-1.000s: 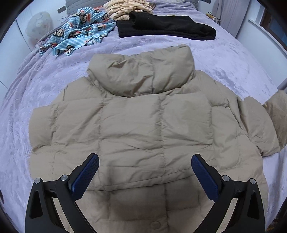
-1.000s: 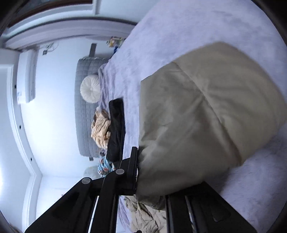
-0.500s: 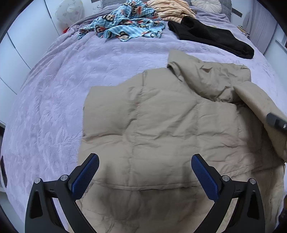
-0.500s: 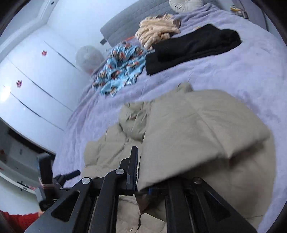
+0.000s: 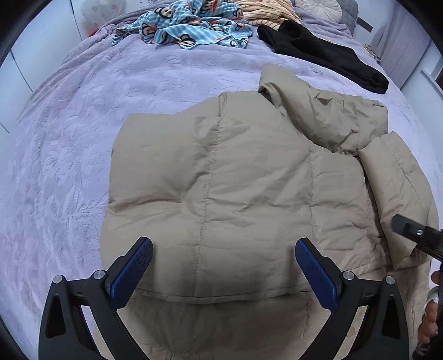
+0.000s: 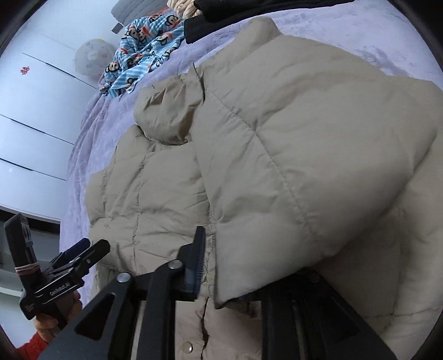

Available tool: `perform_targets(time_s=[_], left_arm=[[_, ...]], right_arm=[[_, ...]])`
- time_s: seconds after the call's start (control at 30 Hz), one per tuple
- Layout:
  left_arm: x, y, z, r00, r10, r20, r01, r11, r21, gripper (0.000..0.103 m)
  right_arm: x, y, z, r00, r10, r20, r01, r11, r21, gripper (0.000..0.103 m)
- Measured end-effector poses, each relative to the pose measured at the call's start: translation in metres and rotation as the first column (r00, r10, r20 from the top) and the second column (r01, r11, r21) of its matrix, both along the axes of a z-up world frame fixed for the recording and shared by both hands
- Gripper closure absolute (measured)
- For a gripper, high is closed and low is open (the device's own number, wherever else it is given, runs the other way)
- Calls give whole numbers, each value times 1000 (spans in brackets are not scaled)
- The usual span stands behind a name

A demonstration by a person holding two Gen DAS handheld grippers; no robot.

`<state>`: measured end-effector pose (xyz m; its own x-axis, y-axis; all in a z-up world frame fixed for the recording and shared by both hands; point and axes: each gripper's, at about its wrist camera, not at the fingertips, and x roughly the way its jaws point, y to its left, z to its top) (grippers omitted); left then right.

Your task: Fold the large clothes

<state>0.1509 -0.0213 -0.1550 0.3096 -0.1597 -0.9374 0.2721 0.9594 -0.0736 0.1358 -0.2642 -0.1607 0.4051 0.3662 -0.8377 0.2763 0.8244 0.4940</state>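
A beige puffer jacket (image 5: 235, 180) lies spread on the lavender bed cover (image 5: 69, 138). Its right sleeve (image 5: 396, 188) is folded in over the body. My left gripper (image 5: 224, 271) hovers open above the jacket's lower part, with nothing between its blue pads. In the right wrist view the sleeve (image 6: 304, 152) fills the middle and its cuff lies between the jaws of my right gripper (image 6: 238, 277), which are opening. One finger stands just clear of the cuff and the other is hidden under it. The jacket body (image 6: 155, 188) shows to the left.
At the head of the bed lie a blue monkey-print cloth (image 5: 188, 25), a black garment (image 5: 318, 52) and a striped beige garment (image 5: 265, 11). White wardrobe doors (image 6: 33, 110) stand beside the bed. A hand in a red sleeve holds the left gripper (image 6: 74, 254).
My right gripper swung the sleeve across onto the jacket body and its jaws have parted. The left gripper shifted toward the jacket's left side and stayed open.
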Motion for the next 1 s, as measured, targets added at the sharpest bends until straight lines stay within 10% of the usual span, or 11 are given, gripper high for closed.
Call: perform_targets(time_s=[0.07,0.23,0.3,0.37,0.63,0.73,0.77,0.83,1.0], left_arm=[[3,2,0,1000,-1,-10,1,1000,-25,0],[13,18,10,1000,10,-7,-11,993,-117,0],[15,26,15,1000,18,0,-18,991,-135,0],[18,35,18,1000,29,6,-28,989,-147,0],[31,66,26,997,39,-66,-60,930,-362,0],[31,63,27,996,-1,-92,-39,903,-428,0],[31,61,28,995,-23,-100,-24,894,-448,0],[31,54,26,991,-66,-121,-1,876,-483,0],[34,32,13,980,-113,-166,11,856,-517,0]], right_arm=[[-14,-7,19,998,-45,43,44,999,13,35],[-46,-44,40,952,-288,104,281,957,79,35],[-45,-61,37,924,-372,91,360,924,126,76],[-36,-70,34,909,-407,83,389,904,176,91],[22,53,63,977,66,204,-49,995,-86,91],[29,101,48,967,221,128,-194,962,-192,80],[29,113,42,962,257,93,-232,947,-222,61],[26,121,35,957,284,56,-264,936,-233,40],[-8,92,45,968,242,72,-222,951,-214,40]])
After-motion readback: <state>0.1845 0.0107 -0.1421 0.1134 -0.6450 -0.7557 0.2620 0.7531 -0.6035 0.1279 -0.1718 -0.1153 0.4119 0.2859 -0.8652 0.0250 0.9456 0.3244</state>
